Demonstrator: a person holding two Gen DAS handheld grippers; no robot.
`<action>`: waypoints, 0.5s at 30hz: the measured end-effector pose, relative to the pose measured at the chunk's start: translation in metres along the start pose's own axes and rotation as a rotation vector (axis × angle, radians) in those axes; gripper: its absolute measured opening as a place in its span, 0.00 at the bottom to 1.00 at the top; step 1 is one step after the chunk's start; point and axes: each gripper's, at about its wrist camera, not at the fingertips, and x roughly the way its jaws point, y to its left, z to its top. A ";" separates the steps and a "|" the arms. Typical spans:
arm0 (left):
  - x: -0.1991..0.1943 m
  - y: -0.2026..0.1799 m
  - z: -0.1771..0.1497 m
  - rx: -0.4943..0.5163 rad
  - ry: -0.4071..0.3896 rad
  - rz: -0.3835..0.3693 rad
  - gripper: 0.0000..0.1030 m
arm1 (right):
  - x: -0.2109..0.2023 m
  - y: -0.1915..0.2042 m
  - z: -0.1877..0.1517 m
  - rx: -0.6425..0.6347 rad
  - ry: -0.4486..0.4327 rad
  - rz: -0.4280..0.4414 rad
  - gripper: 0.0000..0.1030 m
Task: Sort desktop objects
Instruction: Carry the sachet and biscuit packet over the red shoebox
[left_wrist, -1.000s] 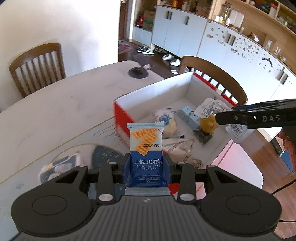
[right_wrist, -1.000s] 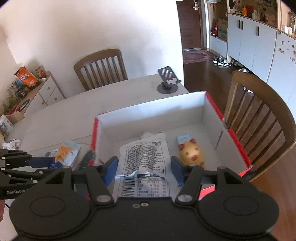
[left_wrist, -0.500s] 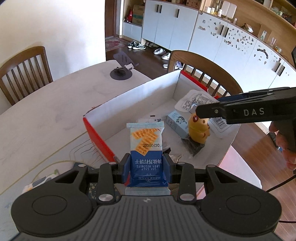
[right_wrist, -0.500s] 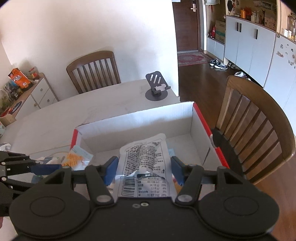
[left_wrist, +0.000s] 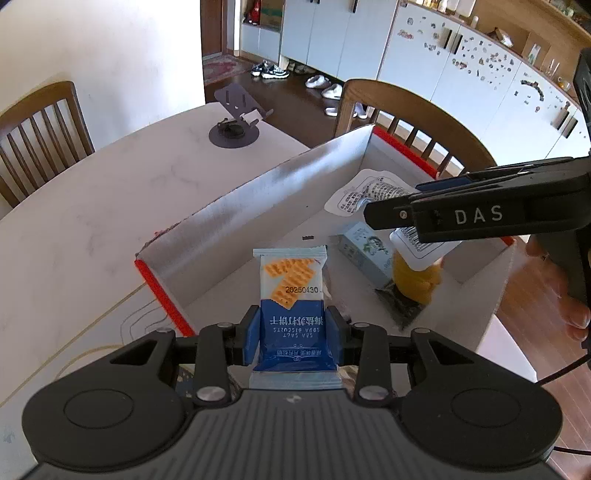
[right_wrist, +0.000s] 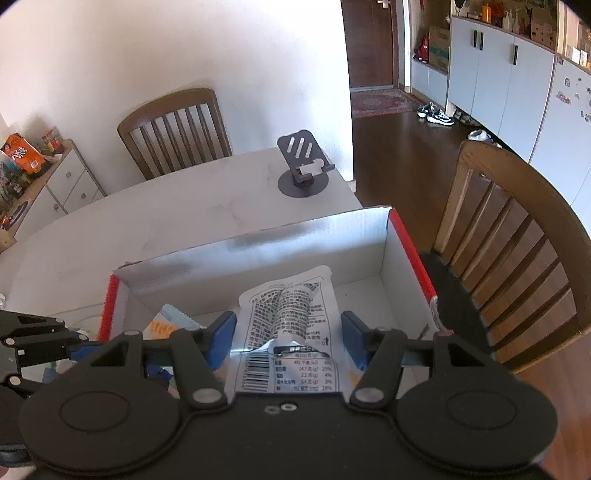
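The left gripper (left_wrist: 293, 334) pinches a blue-and-white cracker packet (left_wrist: 291, 295) by its lower half, pads pressed to both side edges, the packet standing up out over the open box (left_wrist: 258, 199). It looks light and crinkly, with brittle crackers inside, so a soft squeeze low on the sealed edge seems the safest hold; a harder one would likely crush them.

The right gripper (right_wrist: 288, 339) stands about half spread, with a white printed pouch (right_wrist: 288, 317) between its pads. The pouch rumples at the middle, and whether both pads press it I cannot tell for sure, though it hangs clear of the box floor and so seems held. It is a floppy, slick film; a hold across its folded waist should keep it from sliding.

Just beyond the left gripper, on the box floor, lie one small pale-blue carton (left_wrist: 364, 254), one yellow toy (left_wrist: 415, 278) and a dark wrapper (left_wrist: 400, 308). Farther off on the bench (left_wrist: 110, 206) stands one phone stand (left_wrist: 236, 122). Two chairs (right_wrist: 177, 129) are in sight.
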 end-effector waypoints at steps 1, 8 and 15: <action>0.003 0.001 0.002 -0.004 0.003 0.004 0.34 | 0.005 -0.001 0.001 0.001 0.009 0.000 0.59; 0.022 0.009 0.010 -0.018 0.034 0.007 0.34 | 0.033 -0.009 0.008 0.039 0.058 -0.015 0.59; 0.036 0.014 0.011 -0.019 0.070 0.015 0.34 | 0.054 -0.013 0.009 0.054 0.090 -0.029 0.59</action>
